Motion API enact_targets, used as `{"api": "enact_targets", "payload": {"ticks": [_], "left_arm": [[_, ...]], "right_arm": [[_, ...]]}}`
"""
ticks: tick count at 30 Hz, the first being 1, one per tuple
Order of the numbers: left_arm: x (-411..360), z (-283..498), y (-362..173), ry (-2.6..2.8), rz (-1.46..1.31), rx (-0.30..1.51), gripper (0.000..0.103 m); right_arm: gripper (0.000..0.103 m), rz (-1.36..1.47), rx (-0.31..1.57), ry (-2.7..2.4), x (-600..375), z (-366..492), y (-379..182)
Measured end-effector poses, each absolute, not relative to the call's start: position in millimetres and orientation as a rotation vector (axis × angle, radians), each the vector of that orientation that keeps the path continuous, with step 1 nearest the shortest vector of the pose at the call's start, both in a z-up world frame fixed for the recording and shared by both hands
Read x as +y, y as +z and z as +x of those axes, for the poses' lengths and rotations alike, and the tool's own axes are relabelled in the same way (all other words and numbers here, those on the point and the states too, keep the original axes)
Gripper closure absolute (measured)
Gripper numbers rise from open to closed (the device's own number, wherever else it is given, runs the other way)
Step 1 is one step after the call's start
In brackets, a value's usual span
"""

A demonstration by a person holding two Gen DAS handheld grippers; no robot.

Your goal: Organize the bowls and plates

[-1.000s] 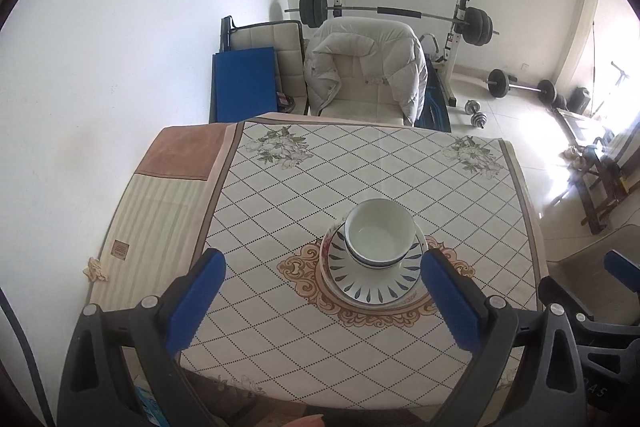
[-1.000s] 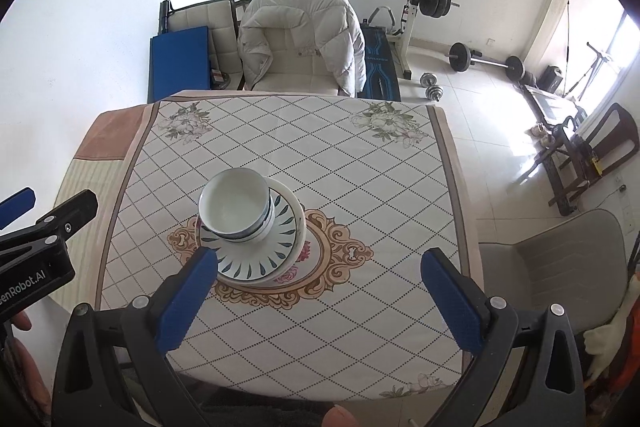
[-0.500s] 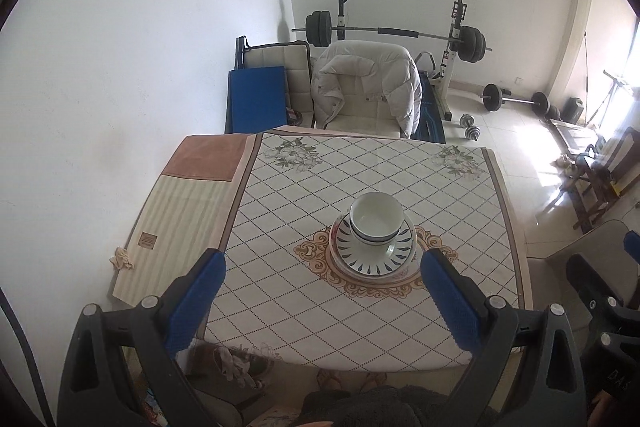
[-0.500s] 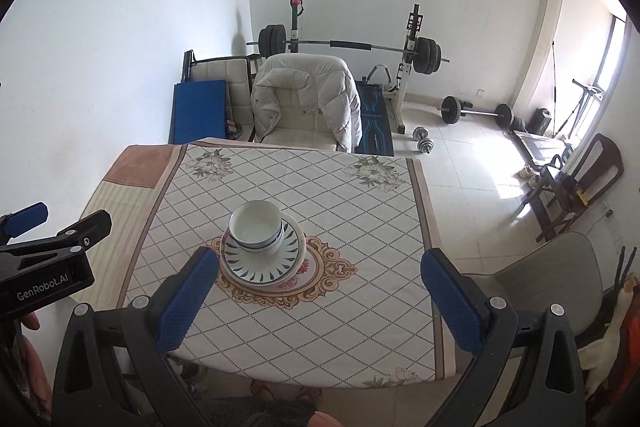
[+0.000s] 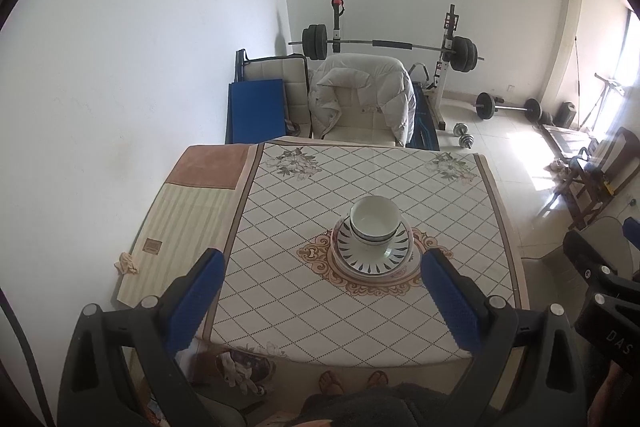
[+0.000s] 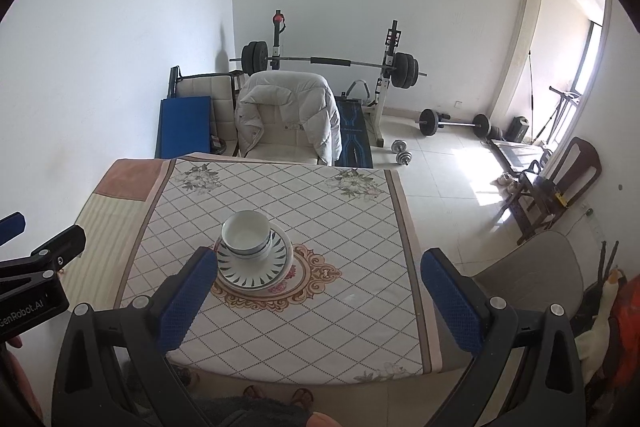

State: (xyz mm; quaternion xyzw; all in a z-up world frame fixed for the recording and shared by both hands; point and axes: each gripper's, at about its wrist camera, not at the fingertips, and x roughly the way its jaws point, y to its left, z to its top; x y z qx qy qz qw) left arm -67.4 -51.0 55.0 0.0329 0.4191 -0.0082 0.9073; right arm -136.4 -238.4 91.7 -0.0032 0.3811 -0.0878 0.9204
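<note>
A white bowl with a dark rim band [image 5: 374, 223] sits on a stack of plates [image 5: 374, 259], the top one white with dark blue petal marks, at the middle of the table. The same bowl [image 6: 247, 235] and plates [image 6: 256, 273] show in the right wrist view. My left gripper [image 5: 320, 291] is open and empty, held high and back from the table's near edge. My right gripper [image 6: 316, 291] is open and empty too, raised to the right of the stack. Neither touches the dishes.
The table carries a diamond-pattern cloth [image 5: 360, 323] with a beige mat [image 5: 188, 219] at its left. A chair with a white jacket [image 5: 362, 95] stands behind it, a grey chair [image 6: 528, 279] at the right. A barbell rack [image 6: 328, 61] and weights lie further back.
Both grippers have pulled up and back from the table, so the bowl and plates look smaller and further away. The dishes have not moved.
</note>
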Motion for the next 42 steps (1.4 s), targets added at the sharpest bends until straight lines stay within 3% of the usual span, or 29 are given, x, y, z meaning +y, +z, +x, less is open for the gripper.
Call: {"api": "enact_targets", "payload": {"ticks": [42], "left_arm": [[-59.0,-74.5,38.8,-0.016,0.052,0.887,0.0]], "right_arm": [[0.0,-0.005,0.825,-0.199,-241.6,-127.9,71.3]]}}
